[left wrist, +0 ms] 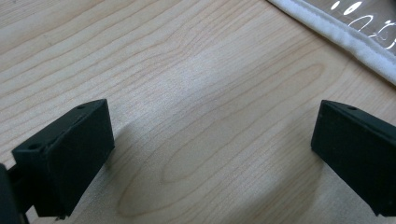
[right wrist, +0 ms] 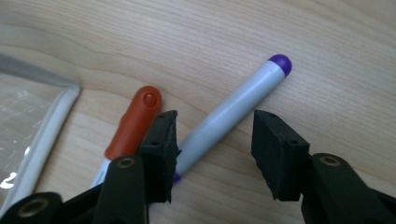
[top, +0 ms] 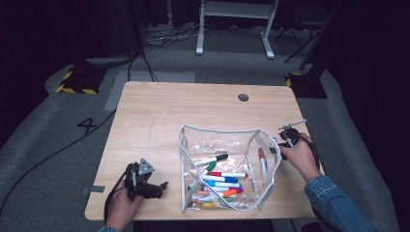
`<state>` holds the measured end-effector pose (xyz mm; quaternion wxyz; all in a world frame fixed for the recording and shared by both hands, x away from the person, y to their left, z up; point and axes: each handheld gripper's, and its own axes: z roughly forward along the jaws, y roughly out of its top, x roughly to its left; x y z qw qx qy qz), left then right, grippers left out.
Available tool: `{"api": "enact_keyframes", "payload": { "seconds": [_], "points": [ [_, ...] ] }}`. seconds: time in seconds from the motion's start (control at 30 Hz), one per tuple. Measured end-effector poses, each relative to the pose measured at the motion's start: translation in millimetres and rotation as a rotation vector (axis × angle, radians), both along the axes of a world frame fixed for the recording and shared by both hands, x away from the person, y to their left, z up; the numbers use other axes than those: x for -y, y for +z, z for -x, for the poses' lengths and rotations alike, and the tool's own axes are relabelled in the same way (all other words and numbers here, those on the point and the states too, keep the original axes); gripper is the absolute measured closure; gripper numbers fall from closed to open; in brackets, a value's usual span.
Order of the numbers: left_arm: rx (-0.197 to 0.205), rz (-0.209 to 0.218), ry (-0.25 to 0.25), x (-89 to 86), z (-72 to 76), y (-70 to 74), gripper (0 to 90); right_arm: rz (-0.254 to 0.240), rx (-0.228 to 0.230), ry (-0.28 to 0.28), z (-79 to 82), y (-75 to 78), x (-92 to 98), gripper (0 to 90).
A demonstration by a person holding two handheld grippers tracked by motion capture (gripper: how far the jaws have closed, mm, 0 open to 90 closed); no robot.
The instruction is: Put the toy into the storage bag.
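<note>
Landmark: the clear pouch [top: 227, 166], lying open on the counter [top: 159, 116] near its front edge.

Your right tool [right wrist: 215, 140] sits just beside the pouch's right wall. In the high view your hand [top: 297, 157] covers most of it [top: 289, 137], so the jaws cannot be read there. The right gripper view gives them: jaws part-open, straddling a grey marker with a purple end [right wrist: 233, 109] that lies flat on the counter outside the pouch. The left jaw looks to be against the barrel; the right jaw stands clear of it with bare wood between — not clamped, marker not yet gripped. An orange-capped marker [right wrist: 133, 123] lies just beside the purple one, on the pouch side, partly under the left jaw. The pouch's white-trimmed edge [right wrist: 46, 140] shows at the far left of that view.

The high view does not resolve those two markers, but it does show the pouch contents: a heap of coloured markers [top: 217, 183] at the near end, and one red-capped marker [top: 262, 162] along the right wall.

Your left tool [top: 145, 186] rests well to the left of the pouch, low on the counter. The left gripper view shows its jaws spread wide over bare wood, holding nothing — the pouch's white trim [left wrist: 345, 39] just crosses the upper right corner.
</note>
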<state>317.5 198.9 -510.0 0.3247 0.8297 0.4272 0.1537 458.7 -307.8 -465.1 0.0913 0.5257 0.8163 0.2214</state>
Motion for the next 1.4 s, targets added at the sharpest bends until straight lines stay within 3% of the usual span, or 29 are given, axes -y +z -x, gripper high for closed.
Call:
{"api": "enact_keyframes", "payload": {
  "seconds": [0.07,0.13,0.17,0.3,0.43,0.6,0.9,1.07,1.13,1.4],
  "points": [
    [-0.002,0.002,0.0,0.1,0.0,-0.1,0.0,0.016,-0.021,-0.019,-0.5,-4.0,1.3,62.2],
    [-0.003,0.001,-0.001,0.1,0.1,0.1,0.0,0.027,-0.011,-0.032,-0.7,-6.1,3.8,74.6],
    [-0.002,0.002,0.0,0.1,0.1,-0.1,0.0,0.048,-0.011,-0.037,-0.5,-5.7,4.9,76.4],
    [0.0,0.0,0.0,0.0,0.0,0.0,0.0,0.066,-0.015,-0.047,-0.2,-4.7,9.6,77.2],
    [-0.002,0.002,0.0,0.1,0.1,0.0,0.0,0.031,-0.01,-0.053,3.2,5.6,15.8,77.2],
    [-0.002,0.002,-0.001,0.1,0.1,-0.1,0.0,-0.002,0.019,-0.022,9.7,34.6,19.4,77.2],
    [-0.003,0.003,0.001,0.3,0.2,-0.1,0.0,-0.038,0.088,0.089,28.8,101.4,10.5,77.2],
    [-0.003,-0.001,-0.002,0.1,0.7,0.2,0.0,-0.05,0.121,0.158,41.6,133.0,-2.0,77.2],
    [-0.005,-0.001,-0.005,-0.1,0.9,0.3,0.0,-0.065,0.114,0.196,46.6,143.2,-7.7,77.1],
    [-0.003,-0.002,-0.006,-0.1,0.8,0.3,0.0,-0.086,0.162,0.312,64.9,180.5,-32.8,77.2]
  ]
}}
